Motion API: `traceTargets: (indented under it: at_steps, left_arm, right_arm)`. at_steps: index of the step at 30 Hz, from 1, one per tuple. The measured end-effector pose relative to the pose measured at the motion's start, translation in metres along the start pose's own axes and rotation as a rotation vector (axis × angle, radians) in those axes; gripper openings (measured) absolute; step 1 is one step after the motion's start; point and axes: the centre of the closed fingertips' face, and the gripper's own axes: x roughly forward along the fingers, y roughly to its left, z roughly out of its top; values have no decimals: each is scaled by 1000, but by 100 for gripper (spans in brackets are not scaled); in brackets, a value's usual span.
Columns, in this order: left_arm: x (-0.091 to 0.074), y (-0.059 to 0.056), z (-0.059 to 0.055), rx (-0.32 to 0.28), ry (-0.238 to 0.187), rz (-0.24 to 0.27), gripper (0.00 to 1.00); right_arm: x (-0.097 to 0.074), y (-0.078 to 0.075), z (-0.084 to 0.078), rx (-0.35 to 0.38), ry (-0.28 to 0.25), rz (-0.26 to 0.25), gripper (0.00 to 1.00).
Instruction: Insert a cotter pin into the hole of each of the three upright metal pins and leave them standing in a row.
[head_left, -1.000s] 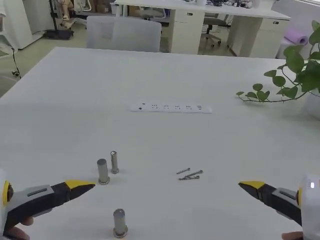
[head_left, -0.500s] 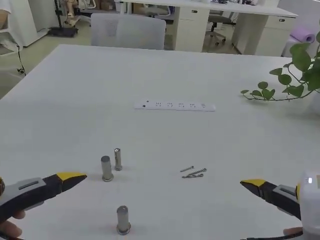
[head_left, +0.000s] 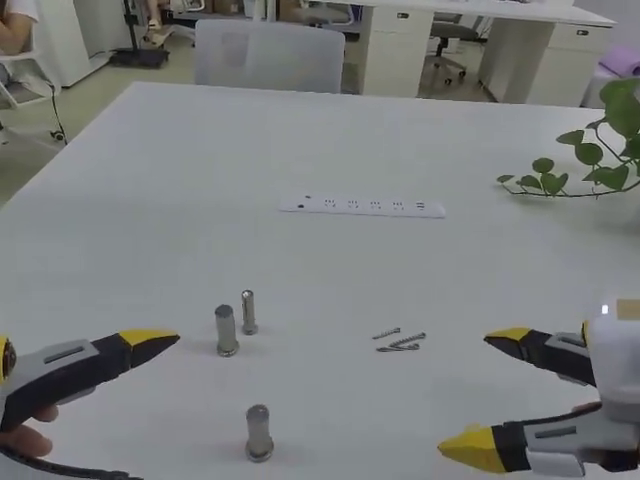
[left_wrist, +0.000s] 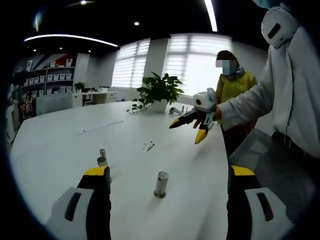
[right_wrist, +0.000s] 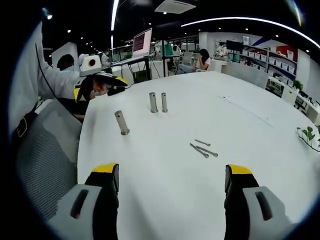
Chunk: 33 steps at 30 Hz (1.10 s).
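**Status of work.** No insertion has been made, as far as the views show. The small silver wire cotter pins (head_left: 400, 341), apparently three, lie loose in a tight cluster on the white surface (head_left: 330, 140). None of them touches any upright pin.

**Position of the workpieces.**
- Two short cylindrical metal pins stand upright just beside each other, left of centre: the nearer pin of the pair (head_left: 227, 330) and the farther pin of the pair (head_left: 248, 312).
- The third upright metal pin (head_left: 259, 432) stands apart from them, closer to the person.
- The three pins do not form one row in this layout.
- The cross holes in the pins are too small to make out.

**State of the tools.**
- The left claw (left_wrist: 167, 172), with yellow-tipped black jaws, is released. Its jaws stand wide apart and hold nothing. It hovers above the surface, near the third upright metal pin.
- The right claw (right_wrist: 172, 168) is likewise released and empty. It is raised above the surface, with the cotter pins ahead of it and well clear of its jaws.

**Work outstanding (judgement).** The task is at its start. All three insertions are outstanding:
1. Pick up a cotter pin.
2. Pass it through a pin's hole.
3. Repeat for the other two pins.

The third upright metal pin will probably also need to be brought into line with the pair.
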Motion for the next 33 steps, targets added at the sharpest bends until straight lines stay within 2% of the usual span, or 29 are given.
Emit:
traceTargets:
  at_steps: [5, 12, 20, 27, 30, 33]
  left_arm:
    - [-1, -1, 0, -1, 0, 3, 97]
    - [-3, -2, 1, -6, -5, 3, 98]
    - [-5, 0, -1, -5, 3, 7, 98]
    - [-5, 0, 1, -4, -9, 10, 98]
    - [-5, 0, 1, -2, -6, 9, 97]
    - [-5, -1, 0, -1, -1, 9, 96]
  right_arm:
    - [8, -8, 3, -28, 28, 25, 79]
    - [19, -7, 4, -54, 76, 94, 59]
    - [30, -12, 8, -117, 120, 117, 47]
    - [42, -21, 12, -182, 148, 123, 36]
    - [48, -26, 11, -232, 178, 133, 30]
    - [53, -29, 12, -246, 192, 143, 27]
